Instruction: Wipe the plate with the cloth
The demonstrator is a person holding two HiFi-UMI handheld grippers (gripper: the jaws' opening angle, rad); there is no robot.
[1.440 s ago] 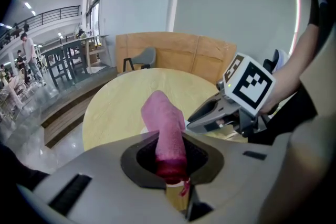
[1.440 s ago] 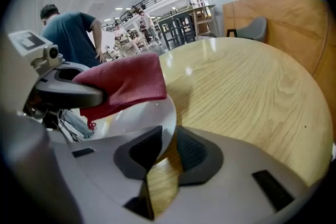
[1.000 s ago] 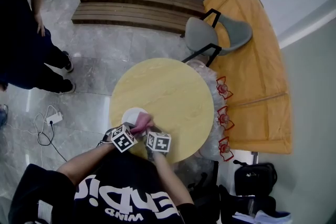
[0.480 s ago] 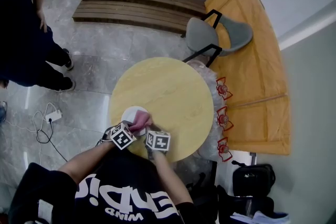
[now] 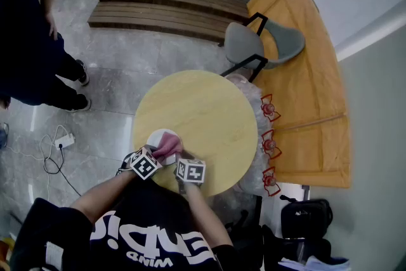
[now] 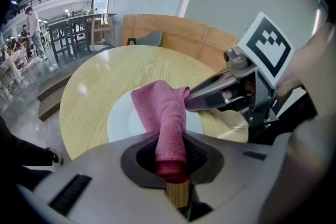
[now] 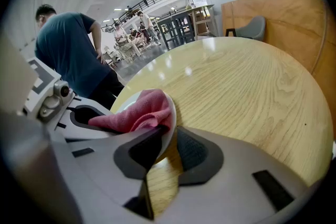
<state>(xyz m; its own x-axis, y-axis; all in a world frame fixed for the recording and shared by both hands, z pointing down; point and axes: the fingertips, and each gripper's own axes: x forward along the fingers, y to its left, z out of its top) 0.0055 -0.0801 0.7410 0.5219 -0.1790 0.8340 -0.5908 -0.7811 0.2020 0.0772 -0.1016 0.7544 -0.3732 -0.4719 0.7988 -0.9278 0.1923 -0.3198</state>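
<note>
A white plate (image 5: 155, 137) sits near the front left edge of the round wooden table (image 5: 209, 105). My right gripper (image 7: 167, 150) is shut on the plate's near rim (image 7: 171, 122), and the plate looks tipped up a little. A pink cloth (image 6: 164, 110) lies bunched on the plate's face (image 6: 122, 119). My left gripper (image 6: 171, 153) is shut on the cloth's near end. In the left gripper view the right gripper (image 6: 195, 102) comes in from the right and meets the plate beside the cloth. In the head view both marker cubes sit close together below the cloth (image 5: 167, 147).
A grey chair (image 5: 263, 41) stands at the table's far side, with a curved wooden bench (image 5: 311, 85) to the right. A person in dark clothes (image 5: 25, 41) stands at the left. A white cable and power strip (image 5: 62, 144) lie on the floor, and a black bag (image 5: 307, 216) at lower right.
My left gripper has rolled slightly and its cube has edged left, dragging the cloth a little across the plate. The right gripper and the plate have kept still.
</note>
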